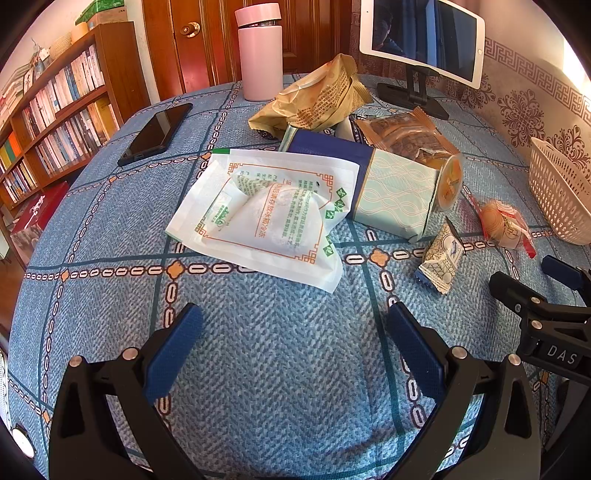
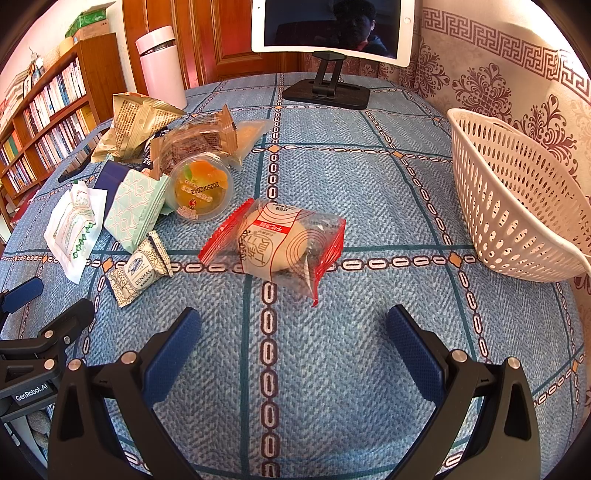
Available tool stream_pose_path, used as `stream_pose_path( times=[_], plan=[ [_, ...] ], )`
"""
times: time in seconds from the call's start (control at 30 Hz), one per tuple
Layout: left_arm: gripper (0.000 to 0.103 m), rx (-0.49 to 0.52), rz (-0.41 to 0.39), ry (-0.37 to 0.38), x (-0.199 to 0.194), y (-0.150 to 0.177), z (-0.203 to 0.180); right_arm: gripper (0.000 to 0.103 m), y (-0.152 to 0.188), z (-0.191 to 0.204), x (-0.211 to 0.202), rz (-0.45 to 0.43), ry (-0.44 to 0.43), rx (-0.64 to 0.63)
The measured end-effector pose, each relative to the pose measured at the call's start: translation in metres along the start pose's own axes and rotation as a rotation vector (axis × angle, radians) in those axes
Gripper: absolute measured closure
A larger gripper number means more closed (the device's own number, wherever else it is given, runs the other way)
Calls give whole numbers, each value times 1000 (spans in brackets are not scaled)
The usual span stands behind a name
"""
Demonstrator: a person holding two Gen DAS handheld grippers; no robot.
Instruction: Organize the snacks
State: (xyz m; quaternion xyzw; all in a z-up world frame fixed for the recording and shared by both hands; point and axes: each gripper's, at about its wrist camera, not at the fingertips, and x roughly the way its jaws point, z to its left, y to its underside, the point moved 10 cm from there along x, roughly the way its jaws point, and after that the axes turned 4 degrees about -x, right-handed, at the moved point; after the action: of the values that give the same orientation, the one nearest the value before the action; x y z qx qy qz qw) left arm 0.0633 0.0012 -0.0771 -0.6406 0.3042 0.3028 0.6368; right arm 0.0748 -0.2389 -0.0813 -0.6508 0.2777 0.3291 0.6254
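Observation:
Several wrapped snacks lie in a loose pile on the blue tablecloth. A white packet with green and orange print (image 1: pixel 262 214) lies just ahead of my left gripper (image 1: pixel 295 321), which is open and holds nothing. Behind it are a mint and navy packet (image 1: pixel 391 192), a brown packet (image 1: pixel 402 136) and a tan packet (image 1: pixel 317 99). A red-edged clear packet with a round bun (image 2: pixel 275 245) lies just ahead of my right gripper (image 2: pixel 293 325), also open and holding nothing. A fruit jelly cup (image 2: pixel 201 190) and a small patterned packet (image 2: pixel 138 271) sit to its left. A white perforated basket (image 2: pixel 517 206) stands at the right.
A pink flask (image 1: pixel 260 51), a black phone (image 1: pixel 157 133) and a tablet on a black stand (image 2: pixel 328 29) are on the far side of the table. A bookshelf (image 1: pixel 51 118) stands at the left and a patterned wall behind the basket. My left gripper's fingers (image 2: pixel 55 328) show at left.

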Motion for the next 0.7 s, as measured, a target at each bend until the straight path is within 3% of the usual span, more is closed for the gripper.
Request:
stream_pose_path(
  times=[0.33, 0.57, 0.7],
  plan=[
    [2, -1, 1, 1, 1, -1, 0, 5, 1, -3, -1, 0, -28, 4],
    [2, -7, 16, 4, 2, -1, 1, 5, 2, 2, 0, 10, -100, -87],
    [2, -3, 26, 4, 4, -2, 0, 5, 2, 4, 2, 19, -96, -111]
  ],
)
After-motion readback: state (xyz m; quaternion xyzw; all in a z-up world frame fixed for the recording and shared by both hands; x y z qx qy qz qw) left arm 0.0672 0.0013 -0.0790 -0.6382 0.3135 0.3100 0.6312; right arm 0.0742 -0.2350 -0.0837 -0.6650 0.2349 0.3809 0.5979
